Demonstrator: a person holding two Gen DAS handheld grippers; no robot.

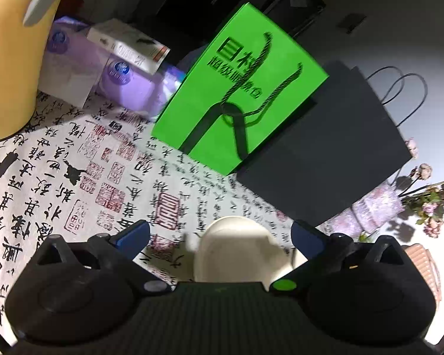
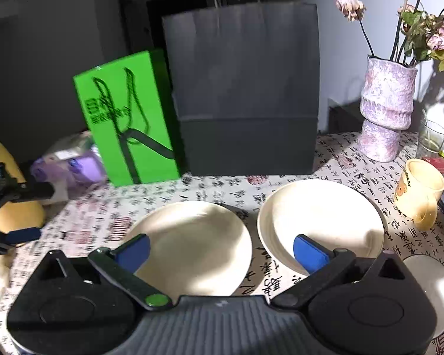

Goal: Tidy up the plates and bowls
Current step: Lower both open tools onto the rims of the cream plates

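In the right wrist view a cream plate [image 2: 198, 245] lies on the calligraphy-print tablecloth [image 2: 88, 222], with a cream bowl [image 2: 319, 222] just right of it. My right gripper [image 2: 222, 251] is open above their near edges, one pad [image 2: 133, 251] over the plate, the other over the bowl. A white dish [image 2: 432, 287] lies at the lower right. My left gripper [image 1: 220, 235] is open and empty, above a cream dish [image 1: 236, 251] between its fingers. It also shows at the left edge of the right wrist view [image 2: 14, 207].
A green gift bag [image 2: 130, 118] and a black paper bag [image 2: 245, 88] stand at the back. A vase with dried flowers [image 2: 384, 112], a glass [image 2: 432, 139] and a yellow mug [image 2: 420, 192] are at the right. Purple tissue packs [image 1: 124, 85] and a yellow container [image 1: 11, 59] are at the left.
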